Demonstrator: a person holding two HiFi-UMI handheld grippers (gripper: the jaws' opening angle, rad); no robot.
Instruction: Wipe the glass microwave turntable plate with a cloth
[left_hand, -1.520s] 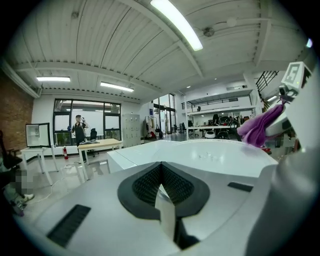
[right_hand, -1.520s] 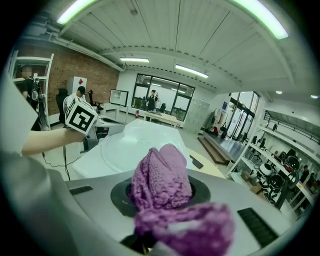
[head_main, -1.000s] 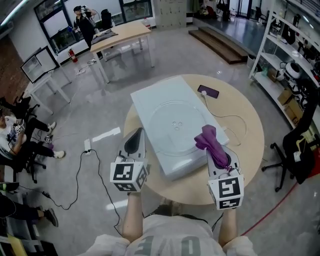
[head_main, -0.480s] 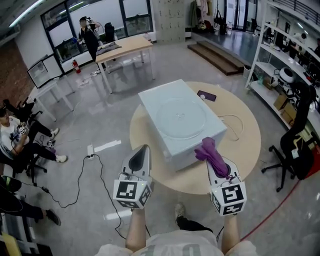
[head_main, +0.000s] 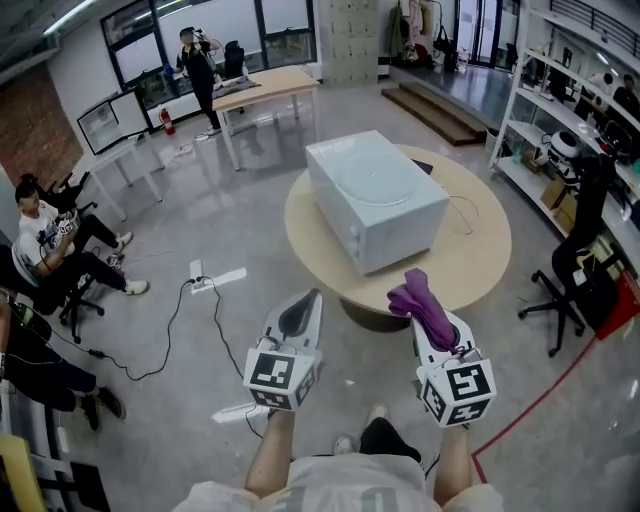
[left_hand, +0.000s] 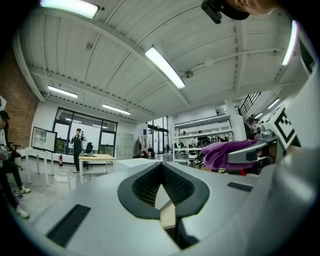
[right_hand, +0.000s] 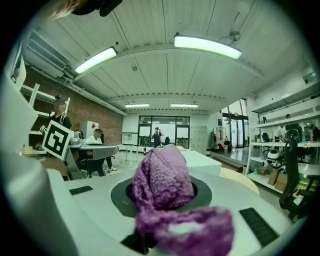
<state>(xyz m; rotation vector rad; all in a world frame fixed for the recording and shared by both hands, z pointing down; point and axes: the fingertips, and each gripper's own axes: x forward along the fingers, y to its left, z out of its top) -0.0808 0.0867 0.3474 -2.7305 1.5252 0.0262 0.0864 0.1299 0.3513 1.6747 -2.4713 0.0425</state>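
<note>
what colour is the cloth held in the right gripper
The cloth is purple all over, with a nubbly texture. It shows best in the right gripper view.

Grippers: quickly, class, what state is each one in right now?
Left gripper: shut, empty.
Right gripper: shut on the purple cloth.

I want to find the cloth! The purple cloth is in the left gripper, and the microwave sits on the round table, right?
Not quite. The purple cloth is pinched in the right gripper, as the right gripper view shows; the left gripper is shut on nothing. The microwave does sit on the round table.
</note>
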